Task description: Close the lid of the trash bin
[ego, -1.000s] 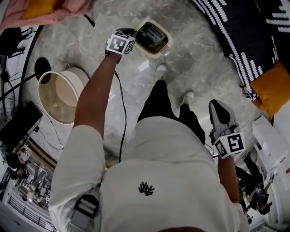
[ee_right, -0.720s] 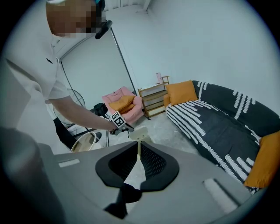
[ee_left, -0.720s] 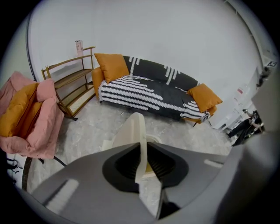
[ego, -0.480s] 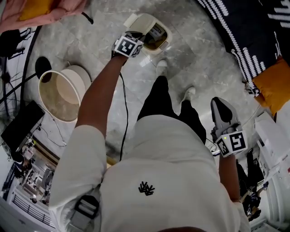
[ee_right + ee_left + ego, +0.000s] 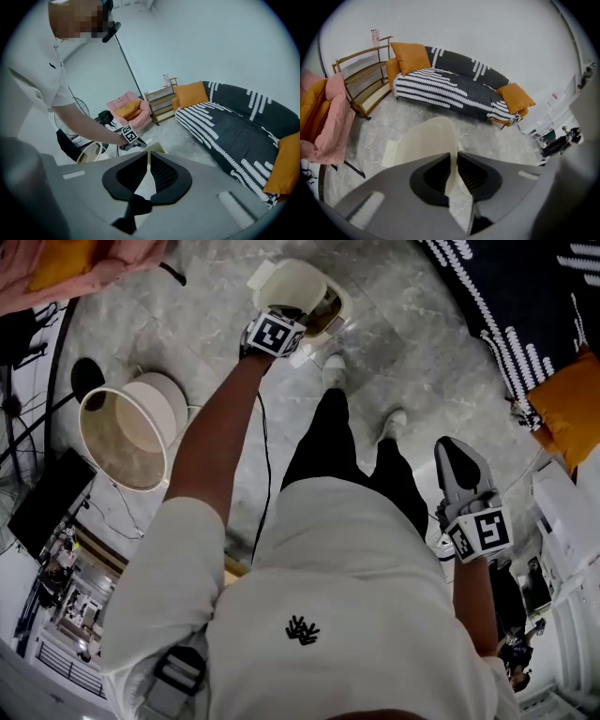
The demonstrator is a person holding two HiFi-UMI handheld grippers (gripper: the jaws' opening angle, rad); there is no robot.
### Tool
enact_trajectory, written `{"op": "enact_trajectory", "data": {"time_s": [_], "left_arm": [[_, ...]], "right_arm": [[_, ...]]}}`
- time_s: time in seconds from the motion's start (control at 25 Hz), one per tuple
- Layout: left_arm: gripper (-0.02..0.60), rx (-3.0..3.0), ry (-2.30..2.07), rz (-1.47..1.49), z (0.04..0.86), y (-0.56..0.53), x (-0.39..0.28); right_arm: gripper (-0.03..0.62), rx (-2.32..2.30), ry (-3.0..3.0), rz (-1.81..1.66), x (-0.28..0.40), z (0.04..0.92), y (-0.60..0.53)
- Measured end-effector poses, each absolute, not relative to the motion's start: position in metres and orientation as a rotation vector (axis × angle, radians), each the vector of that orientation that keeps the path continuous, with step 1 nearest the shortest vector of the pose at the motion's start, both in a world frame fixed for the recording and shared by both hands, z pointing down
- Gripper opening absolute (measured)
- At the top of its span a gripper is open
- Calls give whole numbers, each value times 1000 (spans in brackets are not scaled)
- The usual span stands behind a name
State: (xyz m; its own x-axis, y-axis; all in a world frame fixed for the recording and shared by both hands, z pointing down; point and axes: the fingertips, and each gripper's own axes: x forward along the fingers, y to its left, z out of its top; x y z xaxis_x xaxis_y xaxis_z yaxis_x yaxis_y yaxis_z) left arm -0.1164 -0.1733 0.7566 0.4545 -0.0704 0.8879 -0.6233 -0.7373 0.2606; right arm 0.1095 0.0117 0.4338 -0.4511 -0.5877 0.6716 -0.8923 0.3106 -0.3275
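We pinch the lid point(image 5: 423, 140) edge w/ the left gripper point(image 5: 453, 159) to swing it down over the trash bin point(image 5: 327, 311) on the floor point(image 5: 187, 324) by our feet point(image 5: 334, 371), opening partly showing; right gripper point(image 5: 149, 161) hangs aside, jaws together, empty, not needed.

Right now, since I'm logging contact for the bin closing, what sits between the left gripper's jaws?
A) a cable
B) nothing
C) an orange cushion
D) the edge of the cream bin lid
D: in the left gripper view the left gripper has its jaws closed on the thin edge of the lid, which in the head view tilts over the trash bin.
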Motion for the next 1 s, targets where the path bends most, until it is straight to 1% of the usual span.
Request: {"op": "enact_trajectory", "data": {"time_s": [1.0], "left_arm": [[104,2022,-529,1293,848,-132,-80]], "right_arm": [[21,1273,-2059,1049,119,479,29]]}}
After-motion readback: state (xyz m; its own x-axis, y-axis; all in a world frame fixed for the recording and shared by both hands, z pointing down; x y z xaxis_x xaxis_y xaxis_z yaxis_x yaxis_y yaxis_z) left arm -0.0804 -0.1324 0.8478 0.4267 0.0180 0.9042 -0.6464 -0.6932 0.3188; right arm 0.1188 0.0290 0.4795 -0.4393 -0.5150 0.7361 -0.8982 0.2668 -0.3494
